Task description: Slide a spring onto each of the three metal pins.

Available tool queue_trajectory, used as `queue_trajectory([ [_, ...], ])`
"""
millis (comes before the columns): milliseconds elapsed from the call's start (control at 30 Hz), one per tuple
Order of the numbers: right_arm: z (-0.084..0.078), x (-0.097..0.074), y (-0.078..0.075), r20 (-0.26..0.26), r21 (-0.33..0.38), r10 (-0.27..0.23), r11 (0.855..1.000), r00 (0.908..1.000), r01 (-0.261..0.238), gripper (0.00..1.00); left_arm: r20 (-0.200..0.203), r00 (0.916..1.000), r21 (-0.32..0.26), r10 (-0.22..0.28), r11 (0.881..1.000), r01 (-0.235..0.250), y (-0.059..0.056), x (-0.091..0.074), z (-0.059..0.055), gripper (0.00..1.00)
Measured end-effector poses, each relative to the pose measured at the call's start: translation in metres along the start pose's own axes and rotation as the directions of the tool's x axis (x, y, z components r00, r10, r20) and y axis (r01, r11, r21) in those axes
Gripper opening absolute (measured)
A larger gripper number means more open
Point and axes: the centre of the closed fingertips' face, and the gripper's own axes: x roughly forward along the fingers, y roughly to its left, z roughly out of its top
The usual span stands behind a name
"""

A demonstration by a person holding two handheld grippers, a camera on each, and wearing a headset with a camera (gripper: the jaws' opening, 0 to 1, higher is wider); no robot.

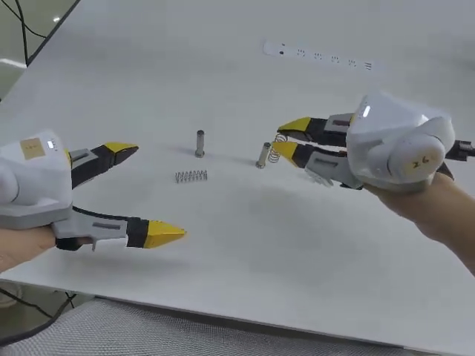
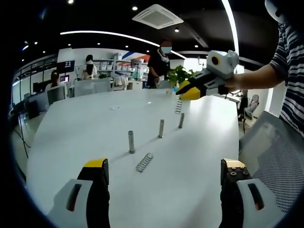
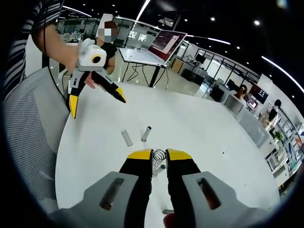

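Left gripper (image 1: 157,191) hovers low over white table (image 1: 245,252) w/ jaws spread wide & empty, while right gripper (image 1: 278,137), jaws nearly closed, pinches a spring (image 1: 275,155) just beside an upright pin (image 1: 263,155), w/ a 2nd pin (image 1: 200,143) standing apart & a loose spring (image 1: 191,176) lying flat near it.
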Motion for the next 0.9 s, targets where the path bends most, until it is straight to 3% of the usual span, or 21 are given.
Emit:
queue_trajectory([
  [267,-0.004,0.015,-0.017,-0.015,0.037,-0.031,0.999,0.9994,0.032,0.12,0.002,1.0000,-0.005,0.009,1.000,-0.009,0.002,-0.004,-0.001,0.97],
  [567,-0.016,0.025,-0.023,-0.045,0.079,-0.039,0.996,0.9982,0.043,0.12,0.001,0.9999,-0.013,0.015,1.000,-0.015,0.004,-0.006,-0.003,0.97],
  [900,-0.021,0.031,-0.025,-0.044,0.110,-0.035,0.993,0.9984,0.040,0.12,-0.006,0.9999,-0.013,0.014,1.000,-0.014,0.004,-0.006,-0.003,0.97],
])
